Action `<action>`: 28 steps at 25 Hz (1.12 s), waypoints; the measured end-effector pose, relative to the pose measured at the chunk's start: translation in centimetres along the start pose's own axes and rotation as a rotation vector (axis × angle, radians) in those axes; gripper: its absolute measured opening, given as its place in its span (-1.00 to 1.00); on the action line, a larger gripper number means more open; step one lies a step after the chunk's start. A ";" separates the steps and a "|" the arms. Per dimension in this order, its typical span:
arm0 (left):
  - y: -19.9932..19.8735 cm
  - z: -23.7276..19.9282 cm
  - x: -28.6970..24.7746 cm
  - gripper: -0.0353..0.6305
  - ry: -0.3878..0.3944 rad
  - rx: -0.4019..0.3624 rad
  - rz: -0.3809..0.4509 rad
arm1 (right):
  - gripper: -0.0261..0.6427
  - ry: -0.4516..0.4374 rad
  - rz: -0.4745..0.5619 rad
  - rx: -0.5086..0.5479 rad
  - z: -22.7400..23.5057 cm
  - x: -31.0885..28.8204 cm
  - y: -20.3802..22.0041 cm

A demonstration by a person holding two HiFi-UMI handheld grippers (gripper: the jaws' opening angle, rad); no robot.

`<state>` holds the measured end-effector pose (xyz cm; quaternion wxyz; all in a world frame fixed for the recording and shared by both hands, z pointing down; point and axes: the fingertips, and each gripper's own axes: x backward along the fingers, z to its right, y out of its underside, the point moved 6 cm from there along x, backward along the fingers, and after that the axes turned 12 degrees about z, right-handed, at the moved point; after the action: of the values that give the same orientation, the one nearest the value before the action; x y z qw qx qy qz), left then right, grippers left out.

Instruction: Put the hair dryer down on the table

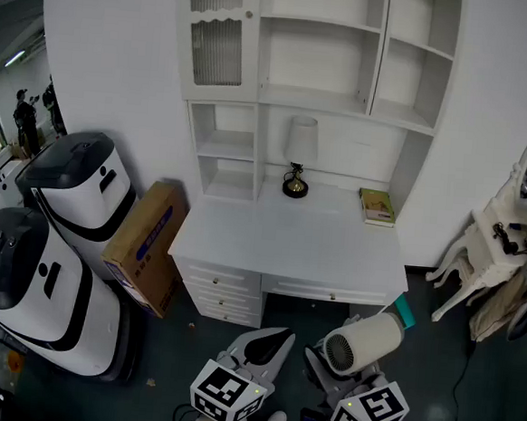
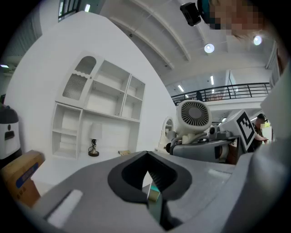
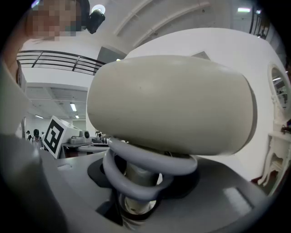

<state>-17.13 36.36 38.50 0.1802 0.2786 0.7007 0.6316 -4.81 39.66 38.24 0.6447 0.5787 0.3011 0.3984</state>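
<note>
A cream hair dryer (image 1: 362, 342) with a grey cord wound round its handle (image 3: 138, 170) stands upright in my right gripper (image 1: 330, 376), which is shut on the handle. The dryer's barrel (image 3: 170, 104) fills the right gripper view; its rear grille (image 2: 194, 113) shows in the left gripper view. It hangs in the air in front of the white desk (image 1: 288, 243), off its front right corner. My left gripper (image 1: 266, 349) is beside it on the left, its jaws (image 2: 150, 182) together with nothing between them.
On the desk stand a small lamp (image 1: 298, 158) and a book (image 1: 377, 207) under white shelving (image 1: 317, 46). A cardboard box (image 1: 147, 246) and two white-and-black machines (image 1: 55, 261) stand left of the desk. A white dressing table with a mirror (image 1: 517, 216) stands at right.
</note>
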 end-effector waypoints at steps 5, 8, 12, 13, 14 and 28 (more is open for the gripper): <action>0.3 0.4 -0.5 -0.89 -0.001 0.000 -0.007 | -0.20 -0.008 0.003 -0.011 0.5 0.2 0.1; 0.5 0.7 -0.9 -0.89 -0.001 0.002 -0.006 | -0.19 -0.015 -0.003 -0.018 0.9 0.4 0.3; 0.9 1.4 -1.5 -0.89 -0.004 0.003 -0.005 | -0.19 -0.022 -0.009 -0.017 1.4 0.9 0.3; 0.9 1.5 -1.7 -0.89 -0.007 0.002 -0.005 | -0.19 -0.023 -0.010 -0.017 1.6 1.0 0.3; 1.0 1.6 -1.8 -0.89 -0.011 0.001 -0.005 | -0.19 -0.024 -0.012 -0.017 1.7 1.1 0.2; 1.0 -0.2 -2.9 -0.89 -0.048 0.002 0.000 | -0.19 -0.031 -0.008 -0.020 3.3 -0.4 0.1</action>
<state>-14.87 34.48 39.27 0.1965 0.2937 0.6970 0.6240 -2.19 37.68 38.78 0.6566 0.5771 0.2897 0.3898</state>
